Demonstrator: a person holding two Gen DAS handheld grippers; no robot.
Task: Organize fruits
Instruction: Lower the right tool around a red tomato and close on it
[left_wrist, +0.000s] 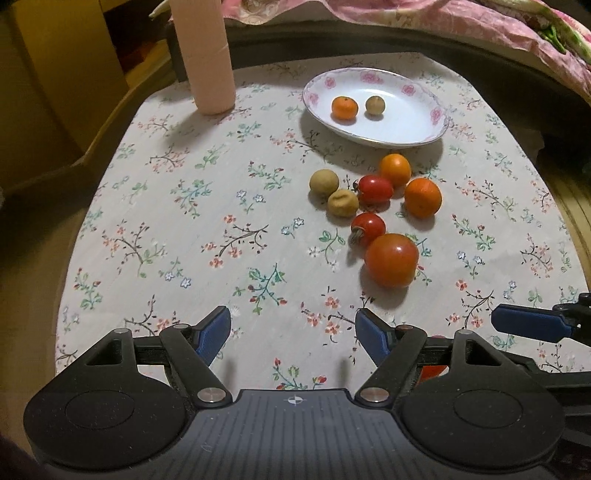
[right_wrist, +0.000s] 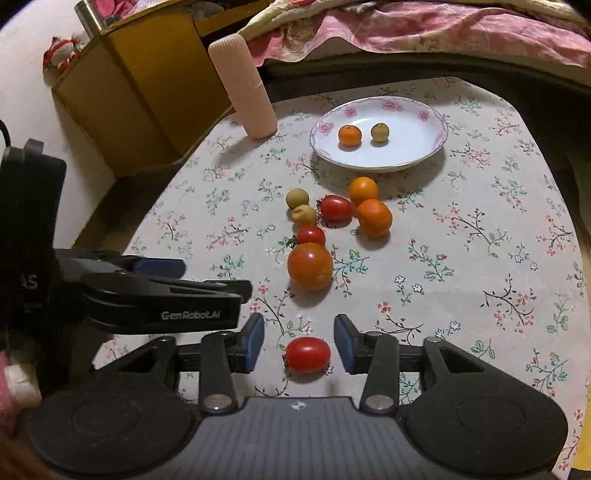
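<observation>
Left of the white rose-rimmed plate (right_wrist: 424, 155): tall pale-pink cylinder (right_wrist: 245, 88) standing upright on the floral tablecloth (right_wrist: 461, 266). In the plate: one small orange citrus (right_wrist: 349, 135) and one small tan round fruit (right_wrist: 380, 132), apart from each other. Just in front of the plate: loose cluster of two tan fruits, two orange ones, two small red tomatoes and one large orange-red tomato (right_wrist: 310, 266) at the cluster's near end.

Well in front of the plate, nearest the cameras: left gripper (left_wrist: 293, 336), fingers spread wide, empty, only cloth between them. Right of it: right gripper (right_wrist: 299, 341), fingers released, straddling a small oval red tomato (right_wrist: 307, 354) lying on the cloth, a gap on either side, pads not pressing. Long axis of that tomato across the gap, from pad to pad, stem end toward the left pad (right_wrist: 255, 341).

Right hand clearly nearer. Probable next move: closing along that long axis, so risk of the tomato squirting forward; then carrying away toward the plate.
</observation>
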